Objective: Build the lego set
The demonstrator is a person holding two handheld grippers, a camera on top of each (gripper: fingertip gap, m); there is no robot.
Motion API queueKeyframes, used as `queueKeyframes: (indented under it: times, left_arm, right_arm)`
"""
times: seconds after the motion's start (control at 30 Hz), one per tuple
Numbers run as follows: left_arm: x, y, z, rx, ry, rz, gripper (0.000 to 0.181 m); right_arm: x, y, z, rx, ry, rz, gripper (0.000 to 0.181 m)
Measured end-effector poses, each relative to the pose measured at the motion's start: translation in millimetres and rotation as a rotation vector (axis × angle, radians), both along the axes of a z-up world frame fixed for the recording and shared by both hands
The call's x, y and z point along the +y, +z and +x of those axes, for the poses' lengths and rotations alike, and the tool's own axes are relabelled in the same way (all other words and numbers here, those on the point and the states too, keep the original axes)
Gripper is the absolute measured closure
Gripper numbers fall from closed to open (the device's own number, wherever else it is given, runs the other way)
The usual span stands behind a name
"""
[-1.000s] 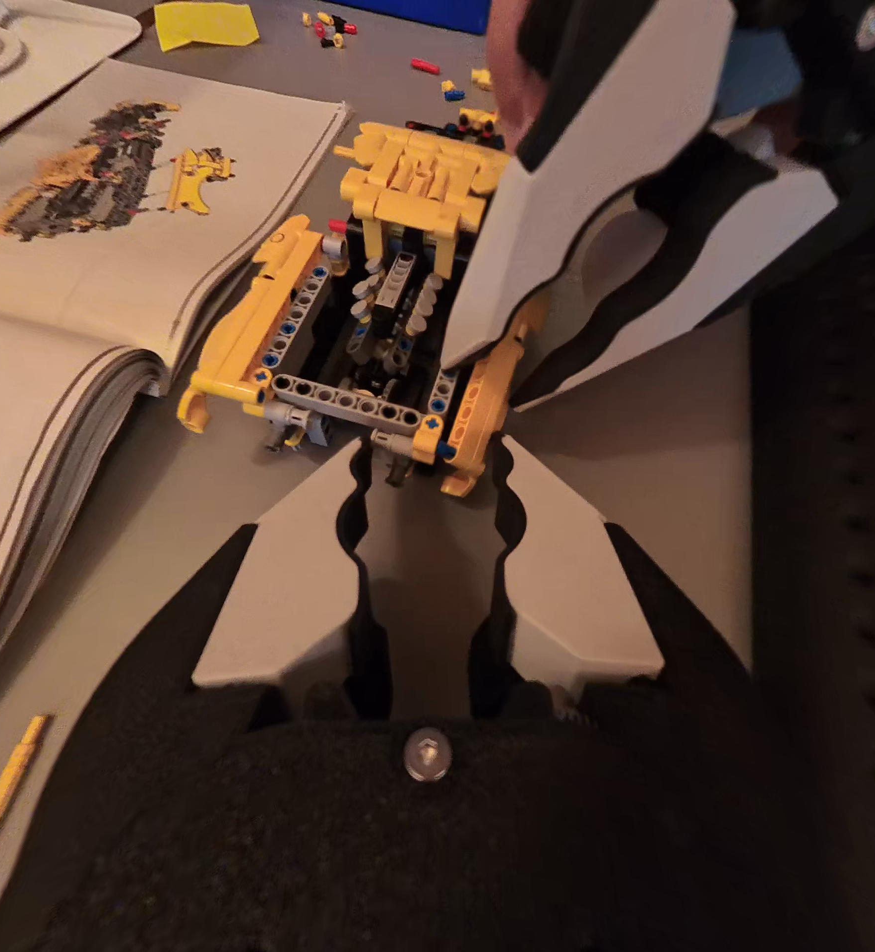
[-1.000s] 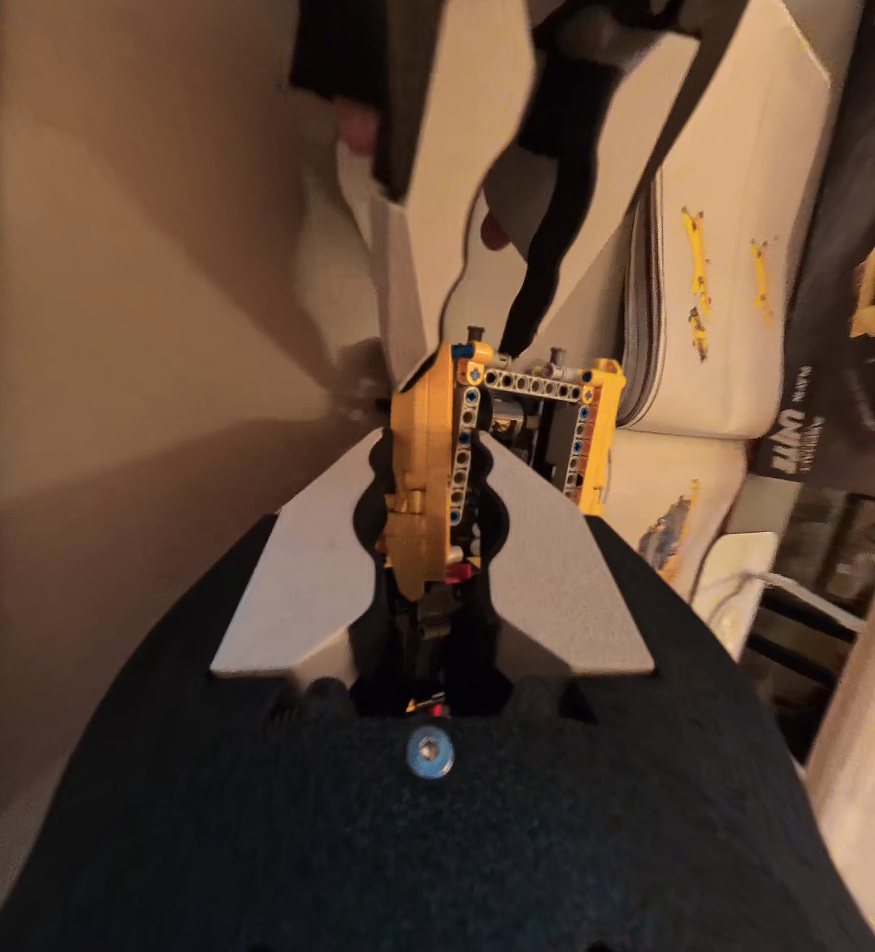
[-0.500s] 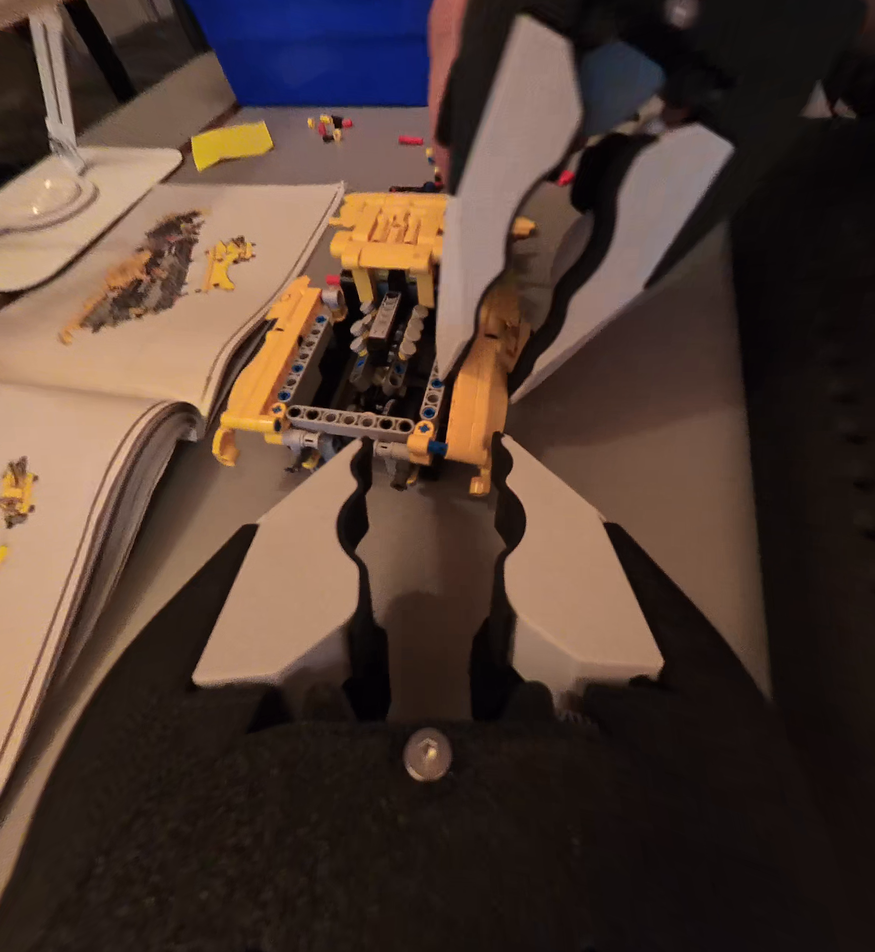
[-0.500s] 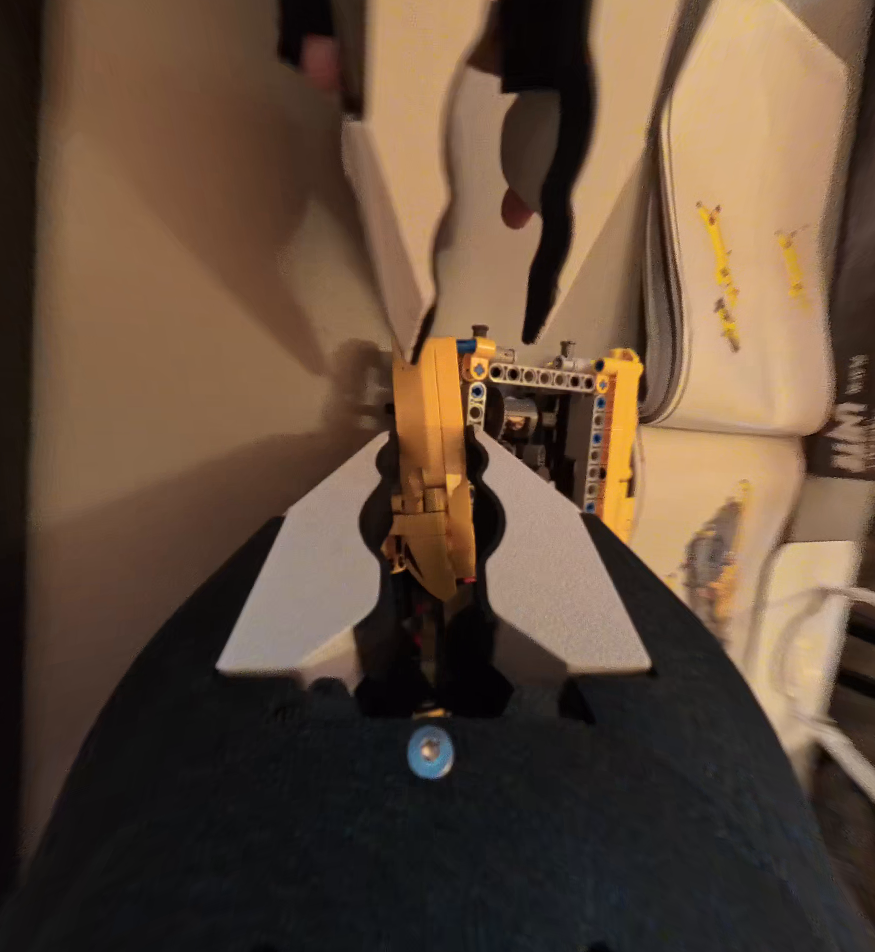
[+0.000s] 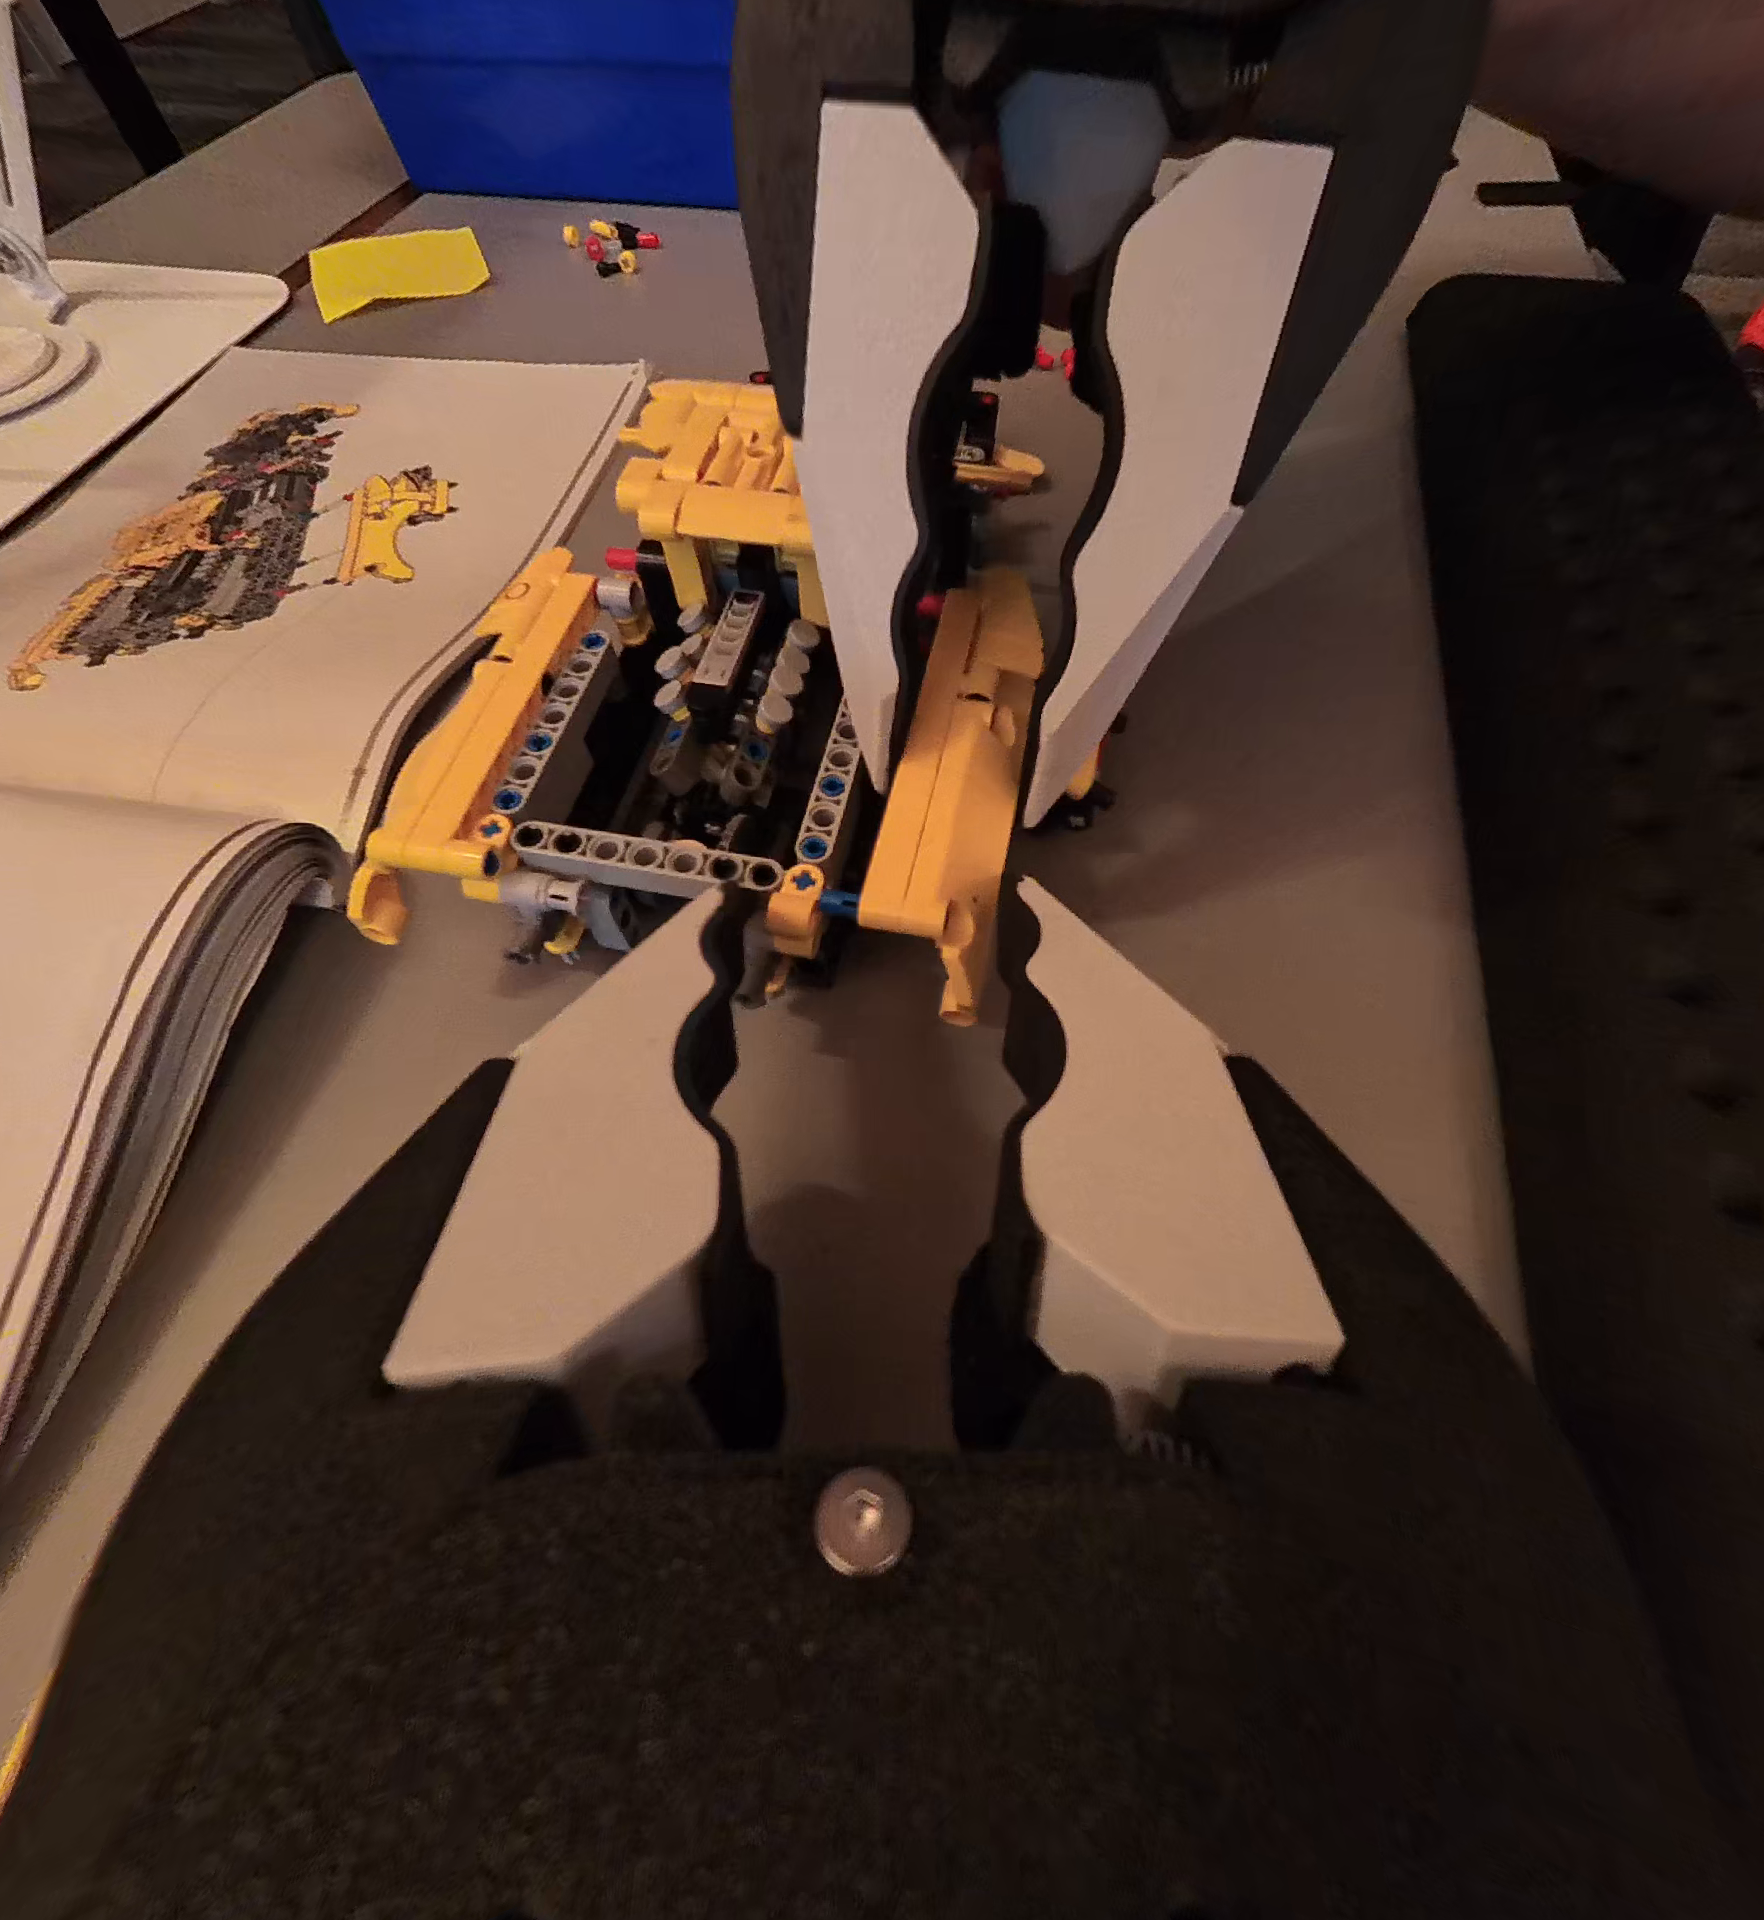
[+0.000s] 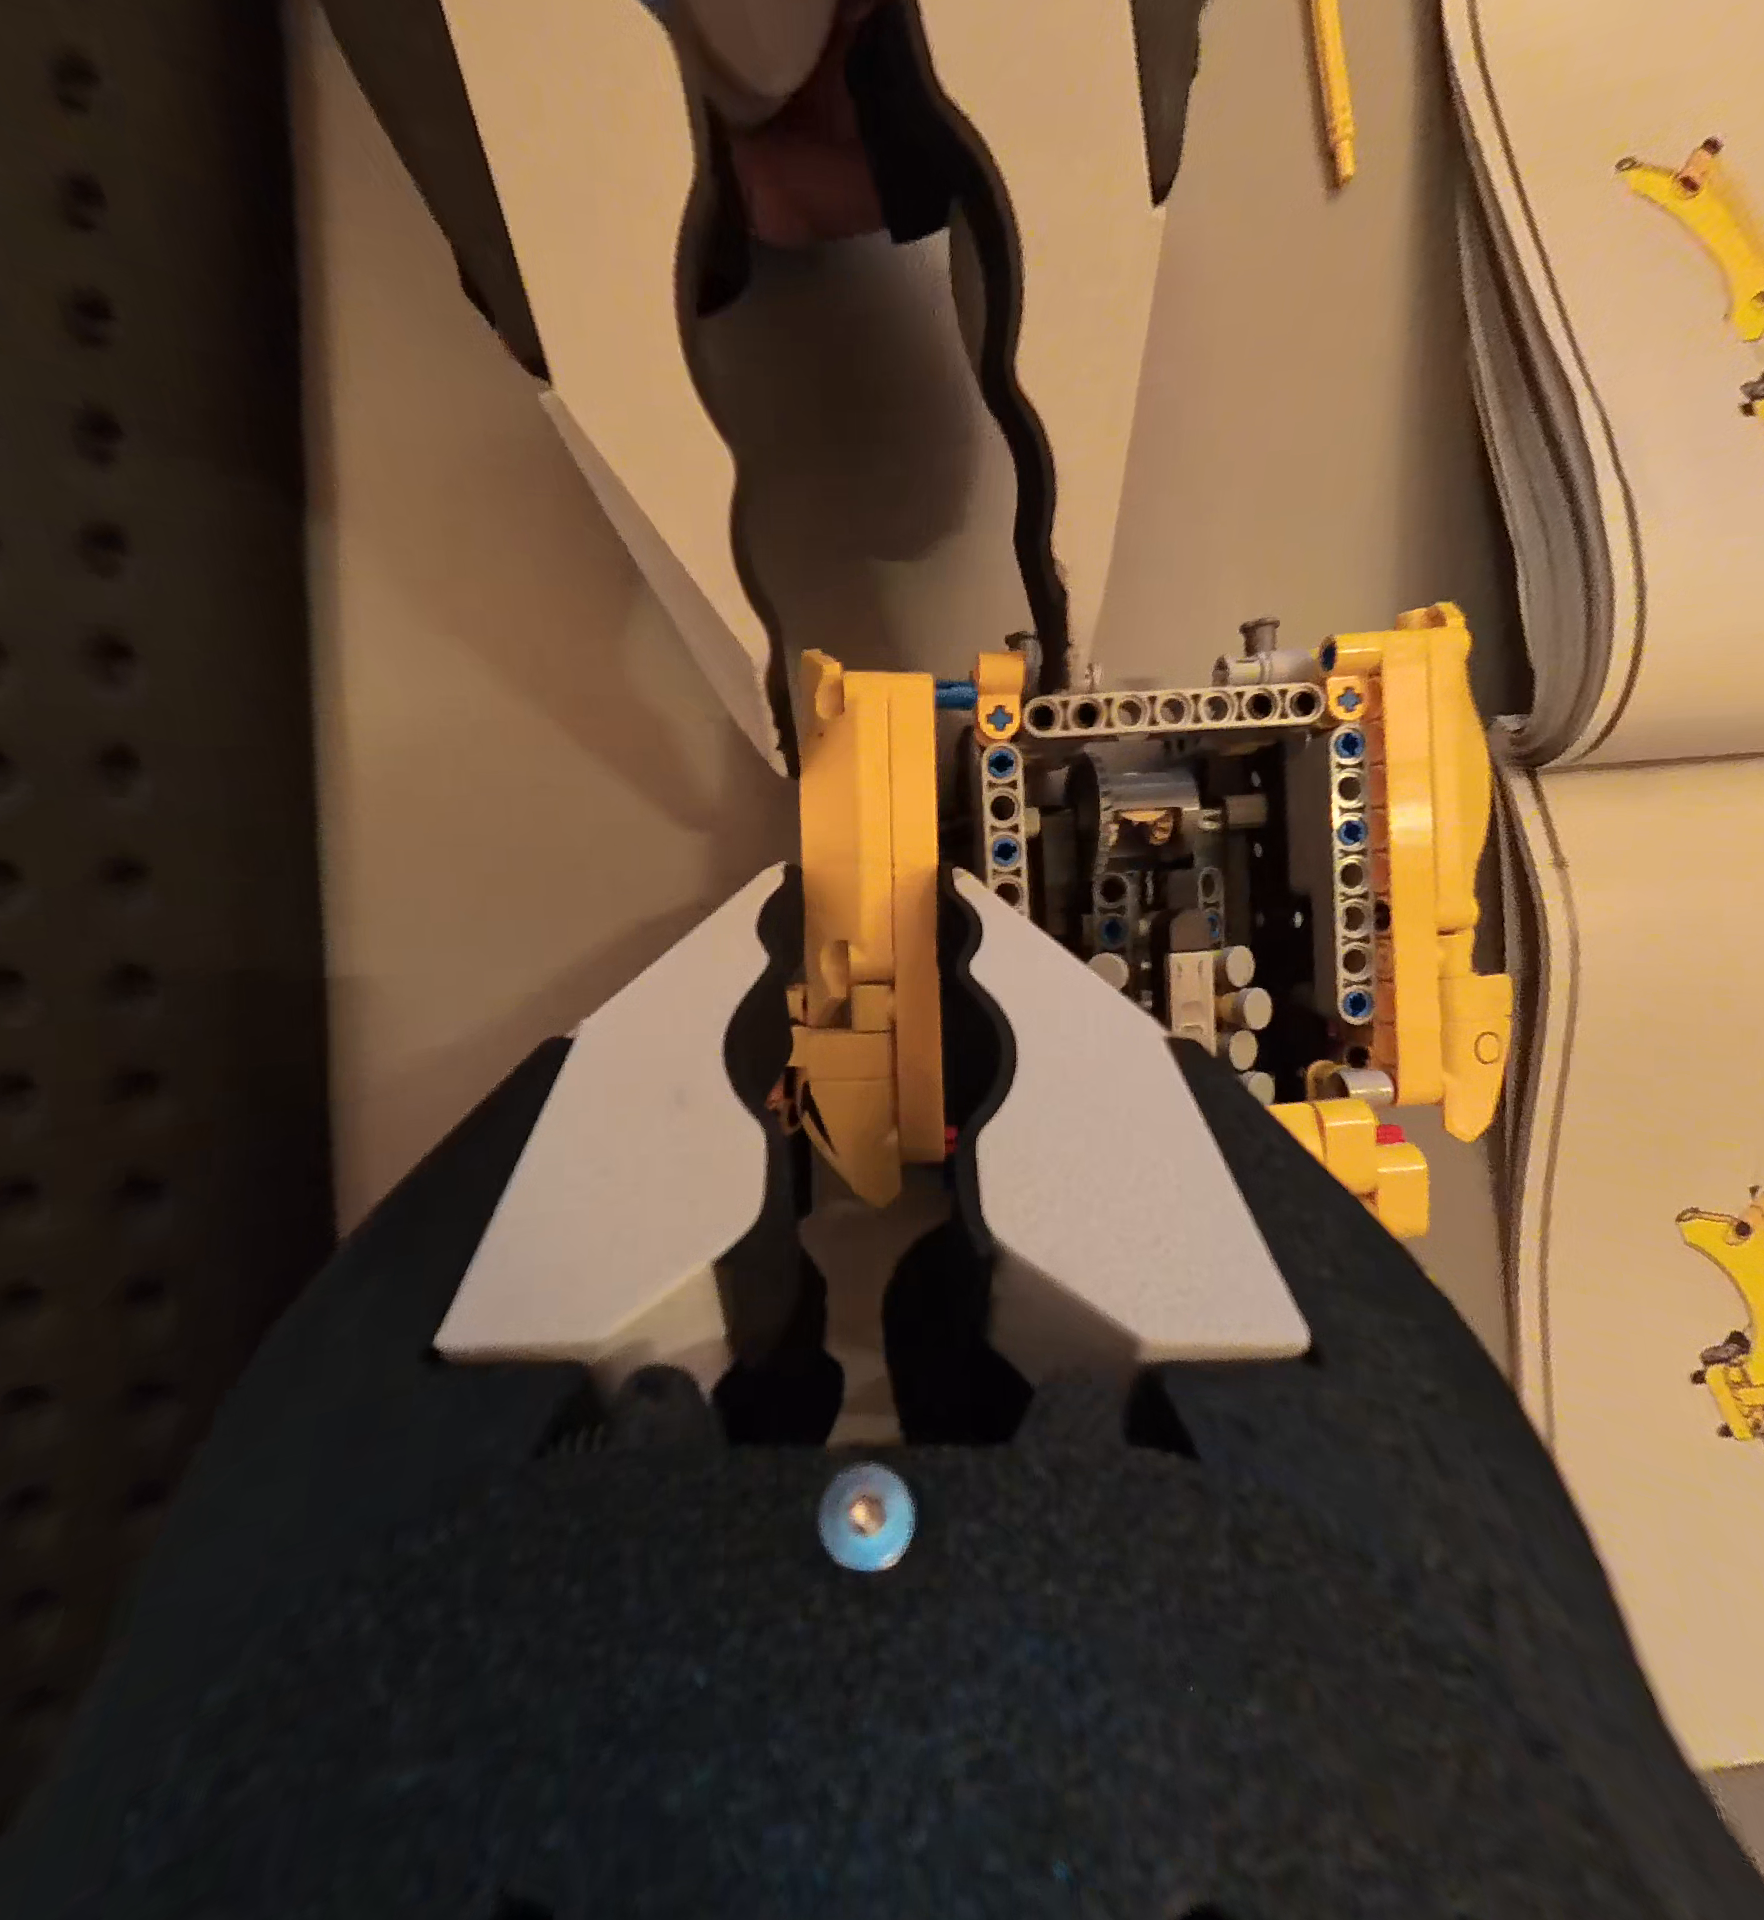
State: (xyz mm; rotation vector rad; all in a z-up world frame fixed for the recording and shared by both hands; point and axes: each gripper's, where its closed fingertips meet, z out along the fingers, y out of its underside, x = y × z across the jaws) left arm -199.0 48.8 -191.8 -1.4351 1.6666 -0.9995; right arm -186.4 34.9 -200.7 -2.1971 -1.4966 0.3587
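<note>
A yellow and grey lego vehicle frame sits on the grey table, also seen in the right wrist view. My right gripper is shut on its yellow side panel. The panel stands a small gap off the frame, with a blue pin showing between them. In the left wrist view the right gripper reaches down from the far side, astride that panel. My left gripper is open and empty, its tips just short of the model's near end, and it shows in the right wrist view.
An open instruction book lies against the model's left side, also in the right wrist view. A blue bin, a yellow scrap, loose small pieces and a white tray are behind. A dark dimpled mat borders the right. The tips of both grippers are at nearly the same place.
The right gripper has swung round to face my left gripper head-on, still holding the yellow panel. A gap with a blue pin now shows between panel and frame. The left gripper stays open.
</note>
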Motion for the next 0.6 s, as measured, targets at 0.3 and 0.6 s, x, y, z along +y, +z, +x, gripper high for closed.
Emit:
queueKeyframes:
  times: [0.3,0.6]
  left_arm:
    - [-3,3,1,-0.002,-0.037,-0.098,0.138]
    - [-4,12,0,-0.045,-0.055,-0.047,0.135]
  right_arm:
    - [2,1,-3,-0.016,0.009,-0.026,0.157]
    - [-2,-1,5,-0.05,0.018,-0.08,0.157]
